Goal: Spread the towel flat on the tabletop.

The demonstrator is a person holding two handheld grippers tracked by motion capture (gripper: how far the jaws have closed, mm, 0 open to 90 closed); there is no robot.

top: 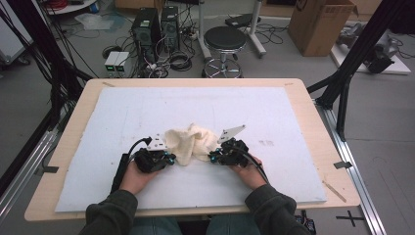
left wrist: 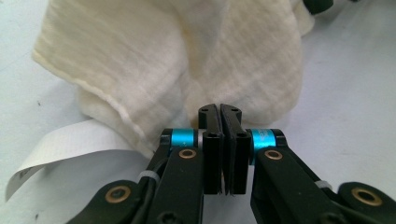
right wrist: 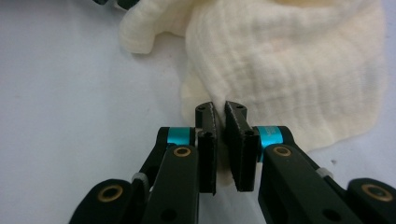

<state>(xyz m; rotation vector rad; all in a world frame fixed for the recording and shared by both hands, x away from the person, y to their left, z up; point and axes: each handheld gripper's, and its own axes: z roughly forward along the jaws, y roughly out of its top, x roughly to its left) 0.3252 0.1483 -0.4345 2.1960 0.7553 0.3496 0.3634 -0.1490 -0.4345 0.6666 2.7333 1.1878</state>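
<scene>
My left gripper (left wrist: pixel 219 112) and right gripper (right wrist: pixel 219 109) each pinch an edge of the cream cloth (top: pixel 192 142) bunched mid-table; these thin bites could slip when I lift.

left gripper (left wrist: pixel 219 109) clamped, right gripper (right wrist: pixel 219 108) — pinched

On your worktop (top: pixel 313 122) you have one white mat (top: pixel 274 112) and one cream cloth (top: pixel 192 142), crumpled, with one white label strip (left wrist: pixel 60 149) at its edge. You hold two tools: one left tool (top: pixel 169 160) and one right tool (top: pixel 214 156), each with two black jaws. Beyond the worktop stand one round black stool (top: pixel 224 40), two black computer towers (top: pixel 157 24) and one open cardboard box (top: pixel 320 24).
</scene>
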